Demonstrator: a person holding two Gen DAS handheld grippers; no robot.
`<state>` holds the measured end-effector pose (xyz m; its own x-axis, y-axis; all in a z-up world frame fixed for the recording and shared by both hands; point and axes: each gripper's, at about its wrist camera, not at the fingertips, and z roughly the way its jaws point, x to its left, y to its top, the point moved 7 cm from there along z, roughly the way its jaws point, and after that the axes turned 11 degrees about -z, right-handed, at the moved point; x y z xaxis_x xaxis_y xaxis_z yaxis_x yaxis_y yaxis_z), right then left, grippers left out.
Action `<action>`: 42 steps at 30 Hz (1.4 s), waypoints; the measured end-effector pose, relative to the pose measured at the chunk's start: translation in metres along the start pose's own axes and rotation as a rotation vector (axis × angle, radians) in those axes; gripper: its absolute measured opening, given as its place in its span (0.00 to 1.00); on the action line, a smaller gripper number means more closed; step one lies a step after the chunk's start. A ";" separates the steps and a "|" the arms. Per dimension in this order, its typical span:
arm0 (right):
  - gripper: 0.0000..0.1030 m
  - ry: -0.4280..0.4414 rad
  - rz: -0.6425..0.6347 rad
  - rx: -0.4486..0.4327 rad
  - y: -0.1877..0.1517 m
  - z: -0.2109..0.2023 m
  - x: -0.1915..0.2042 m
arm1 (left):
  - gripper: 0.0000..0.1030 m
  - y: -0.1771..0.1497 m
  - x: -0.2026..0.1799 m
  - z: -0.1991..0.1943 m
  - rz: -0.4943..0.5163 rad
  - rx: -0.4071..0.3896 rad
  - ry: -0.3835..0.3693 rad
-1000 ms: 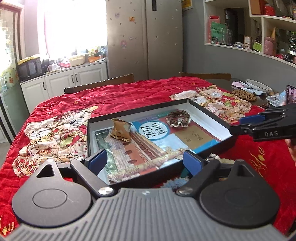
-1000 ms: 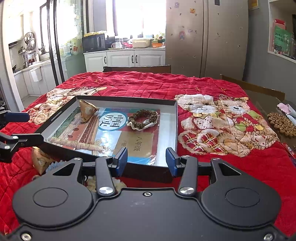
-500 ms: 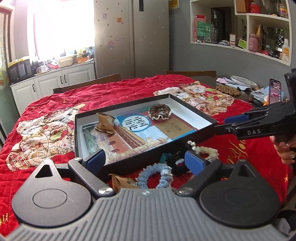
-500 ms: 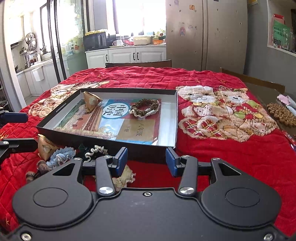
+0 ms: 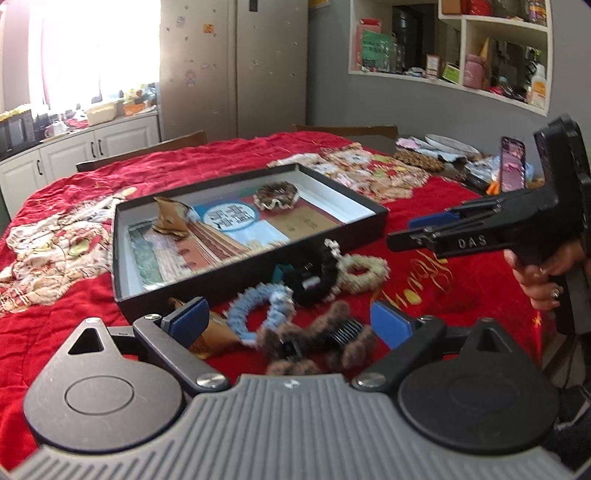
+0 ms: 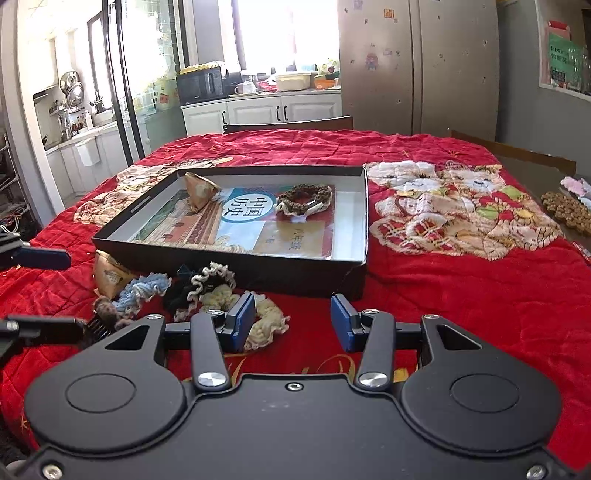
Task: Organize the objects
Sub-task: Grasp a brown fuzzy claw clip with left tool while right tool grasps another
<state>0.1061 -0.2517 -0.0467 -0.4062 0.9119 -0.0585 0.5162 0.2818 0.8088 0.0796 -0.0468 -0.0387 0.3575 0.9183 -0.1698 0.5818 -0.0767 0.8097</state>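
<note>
The left claw (image 5: 288,325) is wide open and holds nothing; the brown hair tie (image 5: 314,343) lies right between its fingers, low in the middle; the right claw (image 6: 291,321) is open too, farther off.

Daylight is flooding through the window (image 6: 273,33) ahead of me, blowing it out; fisheye is bending edges; my left view is blurring the scrunchies (image 5: 295,314).
</note>
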 end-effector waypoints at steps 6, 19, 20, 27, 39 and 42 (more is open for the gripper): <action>0.42 0.023 0.006 0.003 -0.005 0.001 0.005 | 0.96 -0.017 -0.009 0.000 0.035 0.032 -0.023; 0.42 0.228 -0.093 -0.054 -0.005 -0.021 0.062 | 0.91 -0.024 0.008 0.007 -0.030 0.023 0.018; 0.42 0.238 -0.118 -0.056 -0.005 -0.022 0.069 | 0.90 -0.024 0.009 0.008 -0.036 0.025 0.021; 0.42 0.268 -0.189 -0.033 -0.011 -0.020 0.094 | 0.74 -0.028 0.015 0.015 -0.082 0.043 0.011; 0.49 0.272 -0.159 0.008 -0.015 -0.005 0.099 | 0.32 -0.035 0.025 0.023 -0.161 0.103 0.002; 0.49 0.284 -0.143 0.018 -0.015 0.000 0.101 | 0.30 -0.035 0.023 0.021 -0.143 0.099 0.007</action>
<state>0.0574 -0.1638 -0.0642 -0.6684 0.7438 -0.0033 0.4509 0.4087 0.7935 0.0822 -0.0313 -0.0828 0.2614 0.9251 -0.2754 0.6955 0.0173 0.7183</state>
